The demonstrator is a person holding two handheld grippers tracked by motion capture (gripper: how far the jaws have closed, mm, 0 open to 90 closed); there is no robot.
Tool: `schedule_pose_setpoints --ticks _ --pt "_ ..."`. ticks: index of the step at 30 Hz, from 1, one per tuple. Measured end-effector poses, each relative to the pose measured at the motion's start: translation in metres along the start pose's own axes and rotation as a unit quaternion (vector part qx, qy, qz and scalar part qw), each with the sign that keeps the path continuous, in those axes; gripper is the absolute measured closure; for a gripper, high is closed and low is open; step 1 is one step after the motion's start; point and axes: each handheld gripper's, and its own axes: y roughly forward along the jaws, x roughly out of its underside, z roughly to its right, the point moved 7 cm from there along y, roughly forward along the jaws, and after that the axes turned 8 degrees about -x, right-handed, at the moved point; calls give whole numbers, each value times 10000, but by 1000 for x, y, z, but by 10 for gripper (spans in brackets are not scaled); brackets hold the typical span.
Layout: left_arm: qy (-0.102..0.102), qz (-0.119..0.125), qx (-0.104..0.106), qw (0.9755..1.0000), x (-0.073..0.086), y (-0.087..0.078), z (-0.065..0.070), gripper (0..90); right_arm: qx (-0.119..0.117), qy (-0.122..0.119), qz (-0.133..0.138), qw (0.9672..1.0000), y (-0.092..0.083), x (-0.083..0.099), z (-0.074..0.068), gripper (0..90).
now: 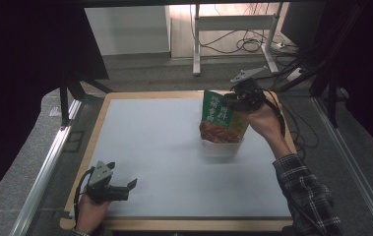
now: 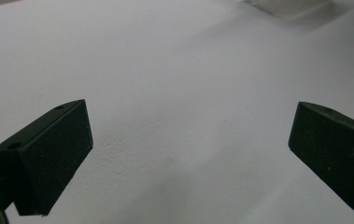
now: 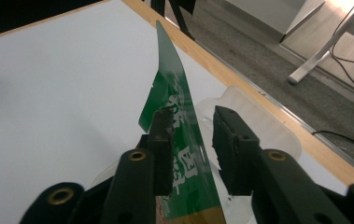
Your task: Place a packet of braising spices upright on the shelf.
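the right gripper (image 1: 233, 101) is held over the far right part of the counter (image 1: 139, 147), its jaws around the upper edge of a green pouch (image 1: 221, 118). in the right gripper view the pouch (image 3: 177, 121) stands edge-on between the two jaws: one pad lies against its printed face, while the other pad stands a little off it, with a gap between them. so the jaws are partly parted, and nothing is pinched between them. the pouch is upright, tilted a little, green with white lettering on its upper part and a red-brown picture on its lower part. its bottom sits in a clear plastic tub (image 1: 222, 146) that rests on the counter's white sheet near the right edge. in the right gripper view the clear tub (image 3: 254, 116) shows behind and under the pouch, close to the wooden rim of the counter.

the left gripper (image 1: 125, 189) rests at the near left corner of the counter, well apart from the pouch, and points toward the right across the sheet. in the left gripper view its jaws stand wide apart, with bare white sheet (image 2: 179, 93) between them and nothing held.

a plaid sleeve (image 1: 304, 196) covers the right forearm.
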Motion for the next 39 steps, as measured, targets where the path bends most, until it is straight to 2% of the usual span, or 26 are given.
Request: schedule_pose_setpoints --ticks 10,18,23,24,32,39 --pt "11 1 -17 10000 0 0 0 0 76 167 263 9995 -10 -2 2 529" --pt "16 3 -18 10000 0 0 0 0 77 203 394 9990 -17 -7 3 403" --pt "16 4 -23 10000 0 -1 0 0 -60 344 428 9985 -21 -9 3 361" --pt "18 1 -24 10000 0 -1 0 0 -54 368 471 9982 -23 -9 4 322" --pt "28 -4 -28 10000 0 0 1 0 72 416 488 9979 -29 -6 5 193" --pt "29 -10 -26 10000 1 0 1 0 -8 485 525 9974 -35 0 4 92"
